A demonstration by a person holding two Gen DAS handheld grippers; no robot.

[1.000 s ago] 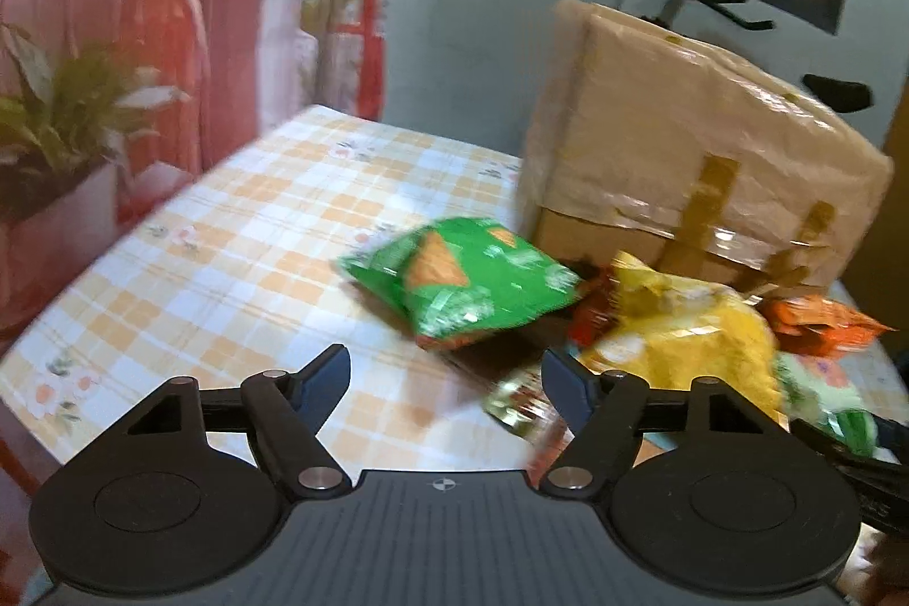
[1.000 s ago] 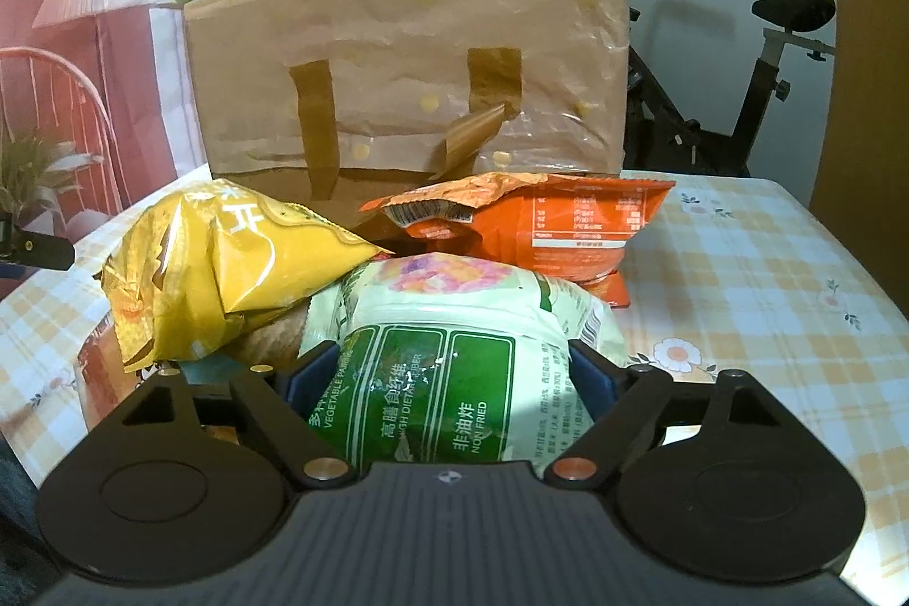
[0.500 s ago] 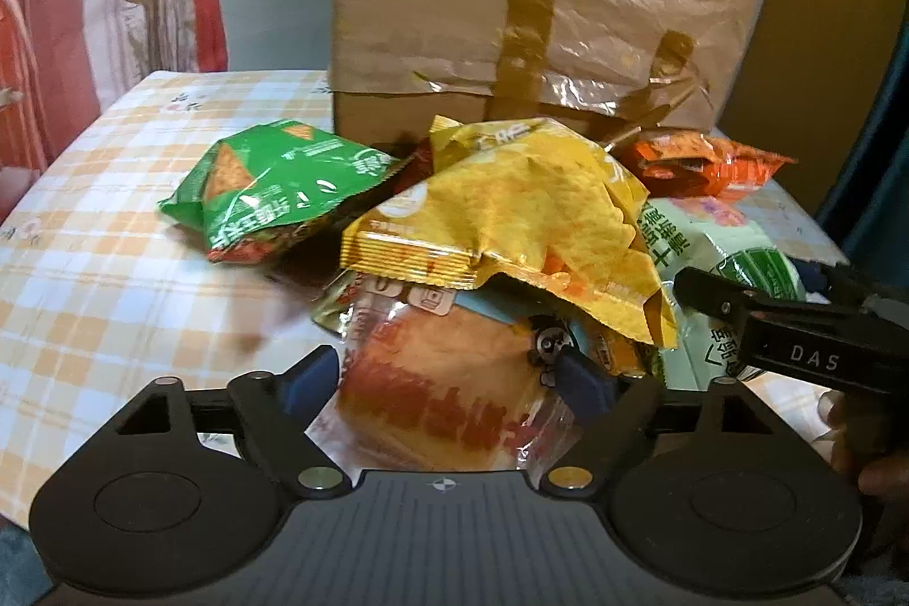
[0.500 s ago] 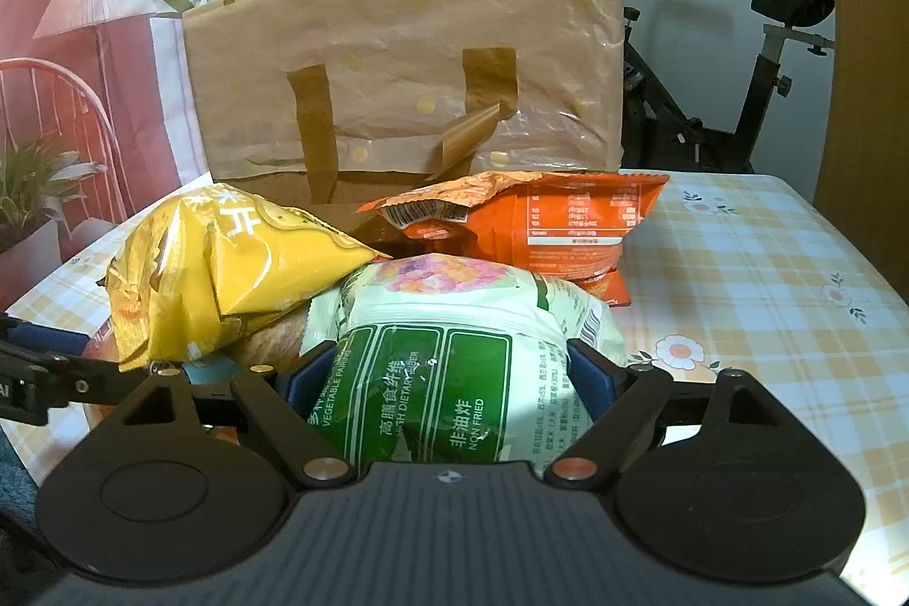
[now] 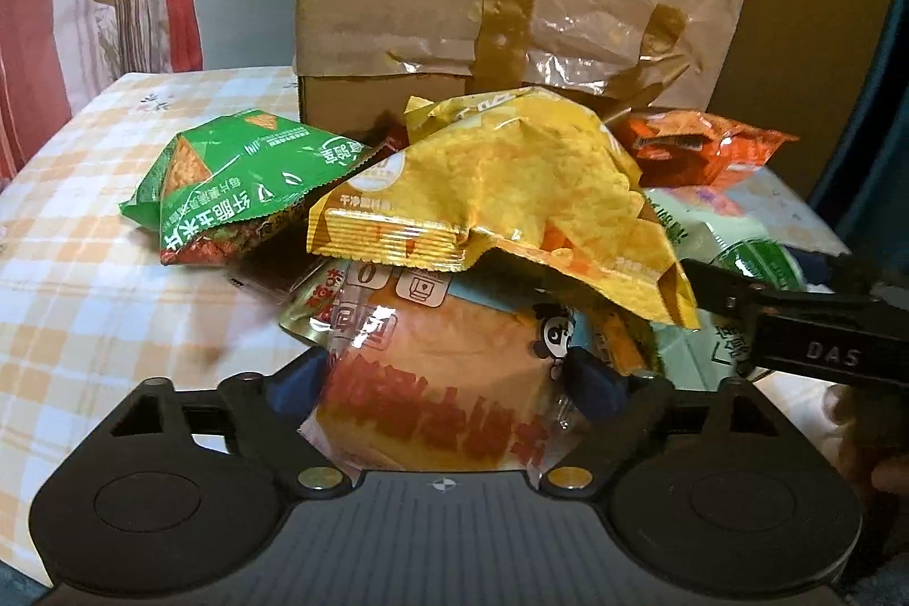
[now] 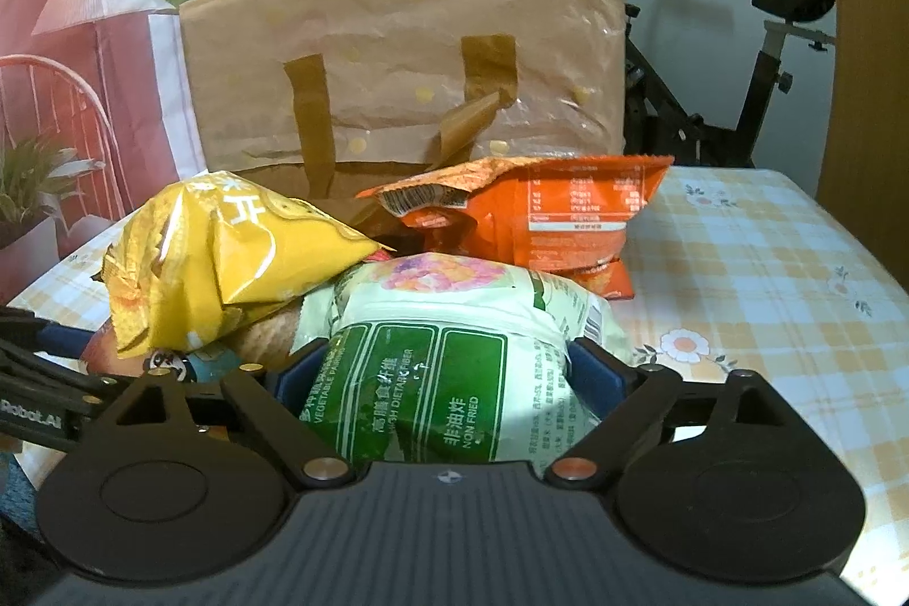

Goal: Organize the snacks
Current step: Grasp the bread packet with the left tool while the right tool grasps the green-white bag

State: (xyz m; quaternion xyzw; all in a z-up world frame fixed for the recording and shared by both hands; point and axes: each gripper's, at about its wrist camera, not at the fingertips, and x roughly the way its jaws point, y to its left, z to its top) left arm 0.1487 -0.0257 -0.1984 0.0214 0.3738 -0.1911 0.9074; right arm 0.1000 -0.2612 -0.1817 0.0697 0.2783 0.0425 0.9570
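A pile of snack packets lies on the checked table in front of a brown paper bag (image 5: pixel 511 9). My left gripper (image 5: pixel 449 379) is open, its fingers on either side of a clear bread packet with red lettering (image 5: pixel 443 390). A yellow packet (image 5: pixel 500 191) lies on top of the bread packet, and a green chip packet (image 5: pixel 238 180) lies to the left. My right gripper (image 6: pixel 449 373) is open around a pale green packet (image 6: pixel 443 379). An orange packet (image 6: pixel 545 220) stands behind it, the yellow packet (image 6: pixel 216 265) to its left.
The brown bag (image 6: pixel 409 61) stands upright at the back of the table (image 6: pixel 784 288). An exercise bike (image 6: pixel 767 55) is behind the table on the right. A red chair and a potted plant (image 6: pixel 34 174) are on the left. The right gripper's finger (image 5: pixel 795 322) shows in the left wrist view.
My left gripper has swung right and moved in on the pile, and the bread packet now lies between its fingers. My right gripper has stayed around the pale green packet.
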